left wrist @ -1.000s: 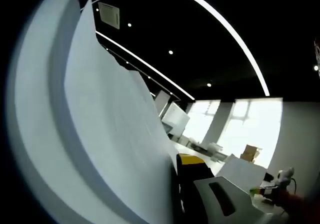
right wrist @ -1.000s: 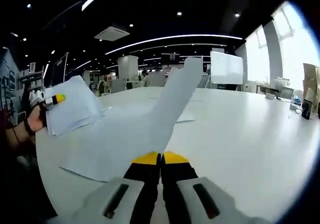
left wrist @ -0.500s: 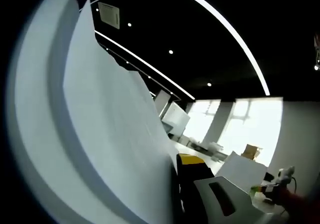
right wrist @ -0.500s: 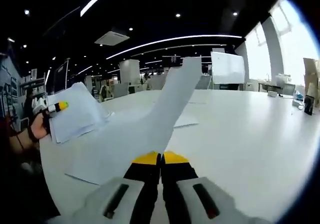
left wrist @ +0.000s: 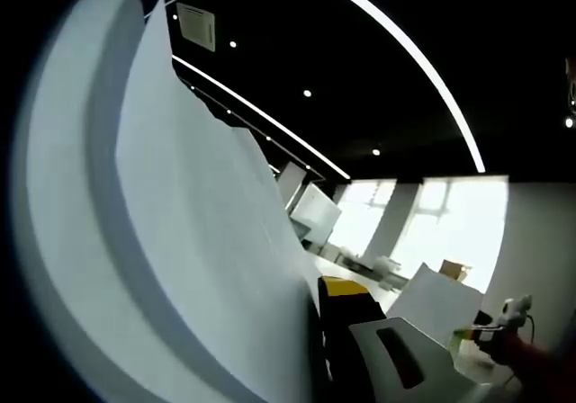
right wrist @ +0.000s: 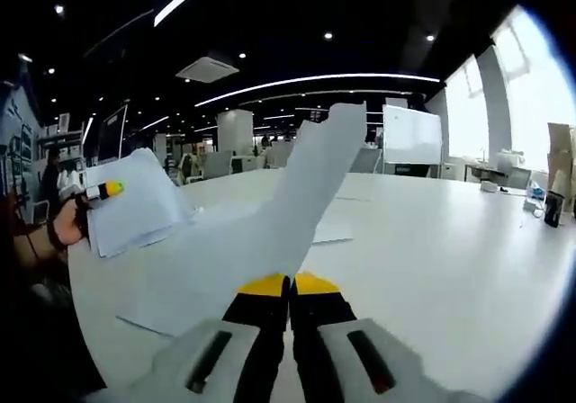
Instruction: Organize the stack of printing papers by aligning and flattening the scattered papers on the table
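A: Start with your right gripper. How do its fingers stand?

B: Pressed together, yellow tips meeting, and they pinch the near edge of a sheet. That sheet rises from the tips, bends and stands up over the counter.

A: And below it?

B: More papers lie flat on the counter just under and to the left of your lifted sheet. Another sheet lies farther out, apart from them.

A: What is at the left edge of the right gripper view?

B: Your left gripper, held in your hand. Its yellow tip sits at the edge of a stack that it carries clear of the counter, well apart from the sheet in your right.

A: So the left fingers are closed on it?

B: You have the stack clamped. In the left gripper view the stack comes up out of the left gripper, with the one yellow-tipped finger pressed against its side. The pages curve away up and to the left, their edges fanned in layers.

A: Anything else there?

B: At lower right your right gripper shows small, beside the raised sheet. Beyond it are bright windows.
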`<state>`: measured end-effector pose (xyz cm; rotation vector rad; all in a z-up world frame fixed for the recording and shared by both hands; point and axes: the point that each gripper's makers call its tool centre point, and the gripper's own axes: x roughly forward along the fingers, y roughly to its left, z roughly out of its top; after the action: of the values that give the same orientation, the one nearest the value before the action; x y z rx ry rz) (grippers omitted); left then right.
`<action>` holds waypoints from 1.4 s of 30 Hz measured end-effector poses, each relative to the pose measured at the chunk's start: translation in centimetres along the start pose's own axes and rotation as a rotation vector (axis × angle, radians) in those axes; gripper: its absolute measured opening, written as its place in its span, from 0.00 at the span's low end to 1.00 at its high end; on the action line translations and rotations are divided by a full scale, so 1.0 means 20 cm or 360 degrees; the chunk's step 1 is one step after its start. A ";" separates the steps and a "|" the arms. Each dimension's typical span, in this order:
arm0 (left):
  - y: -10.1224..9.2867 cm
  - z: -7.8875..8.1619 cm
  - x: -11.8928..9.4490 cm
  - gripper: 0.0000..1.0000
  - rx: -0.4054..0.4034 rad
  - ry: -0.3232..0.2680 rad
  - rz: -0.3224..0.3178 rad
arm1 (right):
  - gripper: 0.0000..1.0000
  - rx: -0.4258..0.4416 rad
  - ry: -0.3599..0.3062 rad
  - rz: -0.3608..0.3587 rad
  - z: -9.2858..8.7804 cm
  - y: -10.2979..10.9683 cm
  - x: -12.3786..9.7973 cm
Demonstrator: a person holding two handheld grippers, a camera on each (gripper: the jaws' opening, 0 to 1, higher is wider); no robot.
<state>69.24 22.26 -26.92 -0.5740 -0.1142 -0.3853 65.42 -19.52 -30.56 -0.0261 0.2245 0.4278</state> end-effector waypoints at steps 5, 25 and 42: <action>0.00 0.00 0.00 0.12 0.0002 0.0001 0.0000 | 0.00 -0.0018 -0.0016 -0.0005 0.03 0.00 -0.01; 0.00 0.00 0.00 0.13 -0.0001 0.0003 -0.0003 | 0.00 -0.0075 -0.0087 -0.0016 0.15 0.00 -0.03; -0.01 -0.01 0.00 0.13 -0.0001 0.0007 -0.0008 | 0.00 -0.0121 -0.0167 -0.0011 0.26 0.01 -0.02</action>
<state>69.22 21.99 -26.93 -0.5733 -0.1113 -0.3915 66.18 -19.17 -25.35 -0.0786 0.1045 0.4292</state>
